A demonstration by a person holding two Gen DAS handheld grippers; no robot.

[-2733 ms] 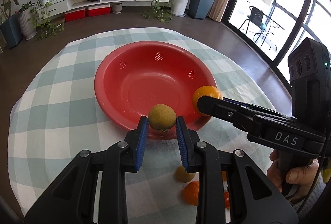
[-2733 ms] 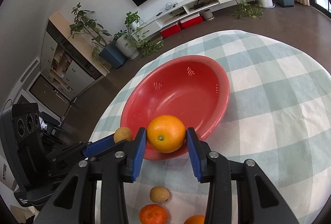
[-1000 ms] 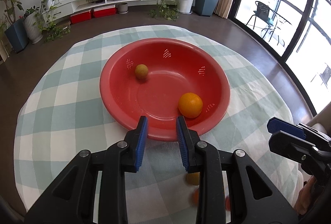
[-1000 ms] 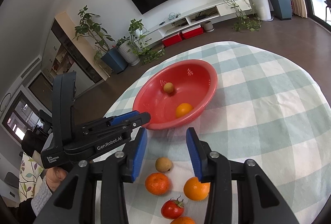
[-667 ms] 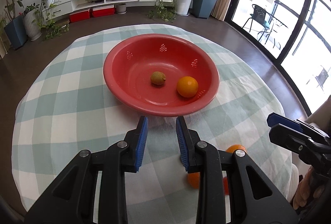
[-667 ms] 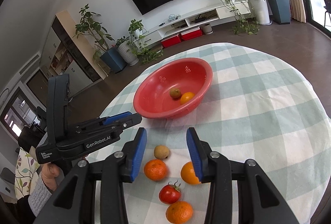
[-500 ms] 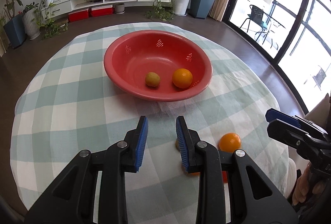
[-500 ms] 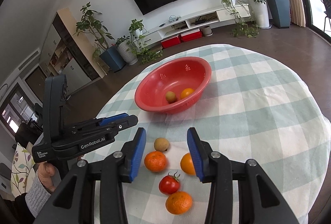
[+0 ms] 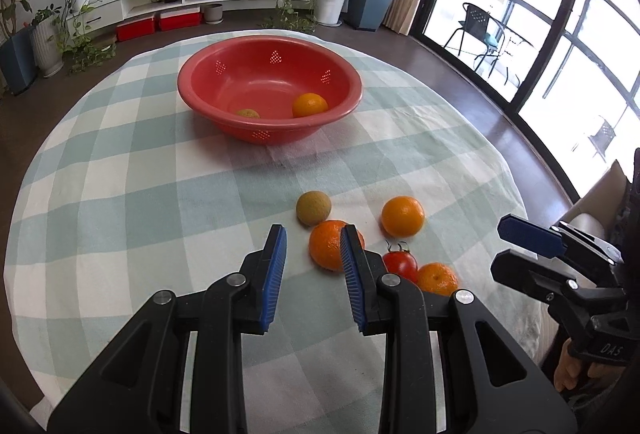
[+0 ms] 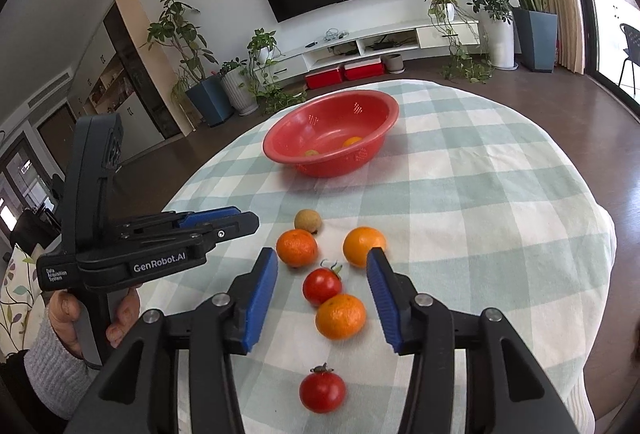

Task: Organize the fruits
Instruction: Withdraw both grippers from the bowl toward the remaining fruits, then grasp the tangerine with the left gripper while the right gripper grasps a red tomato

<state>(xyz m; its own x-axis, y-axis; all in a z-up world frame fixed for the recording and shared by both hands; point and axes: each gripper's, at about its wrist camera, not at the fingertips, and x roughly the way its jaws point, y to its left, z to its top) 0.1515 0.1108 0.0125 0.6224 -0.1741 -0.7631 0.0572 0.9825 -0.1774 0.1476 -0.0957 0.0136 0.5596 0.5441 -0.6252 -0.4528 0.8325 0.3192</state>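
Observation:
A red bowl (image 9: 224,121) (image 10: 376,113) at the far side of the table holds an orange (image 9: 309,105) and a brown-green round fruit (image 9: 248,113). On the cloth near me lie another brown-green fruit (image 9: 313,208) (image 10: 307,221), a mandarin (image 9: 329,244) (image 10: 296,247), an orange (image 9: 402,215) (image 10: 363,246), a tomato (image 9: 400,261) (image 10: 322,286), a second mandarin (image 9: 437,278) (image 10: 340,316) and a second tomato (image 10: 322,391). My left gripper (image 9: 313,266) is open and empty, above the cloth just left of the mandarin. My right gripper (image 10: 322,298) is open and empty, above the tomato and second mandarin.
The round table has a green-and-white checked cloth (image 9: 120,193) (image 10: 480,213). Its front and right edges are close to the loose fruit. Beyond lie a TV wall, a low shelf, potted plants and large windows.
Both grippers let go of their fruit into the bowl, then drew back toward me and lowered. They now hang open over the loose fruit near the table's front.

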